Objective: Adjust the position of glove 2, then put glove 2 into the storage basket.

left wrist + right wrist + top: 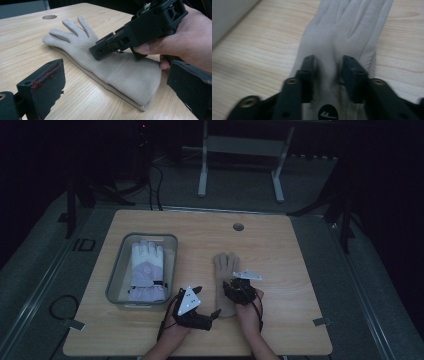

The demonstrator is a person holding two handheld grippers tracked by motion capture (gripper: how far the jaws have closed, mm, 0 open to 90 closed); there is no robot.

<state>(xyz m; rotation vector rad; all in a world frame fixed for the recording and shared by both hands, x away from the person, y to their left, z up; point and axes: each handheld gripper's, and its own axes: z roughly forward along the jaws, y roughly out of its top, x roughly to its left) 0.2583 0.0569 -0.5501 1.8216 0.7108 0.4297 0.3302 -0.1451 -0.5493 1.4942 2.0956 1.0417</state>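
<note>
Both grippers are black, blocky and screw-studded. The left gripper (209,316) has red-flecked jaw pads. At twelve o'clock each carries a grey three-cornered plate (188,300).

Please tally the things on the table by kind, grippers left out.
Beige gloves: 1, flat on the table
White and lilac gloves: 1, lying in the bin
Clear bins: 1
Total: 3
</note>
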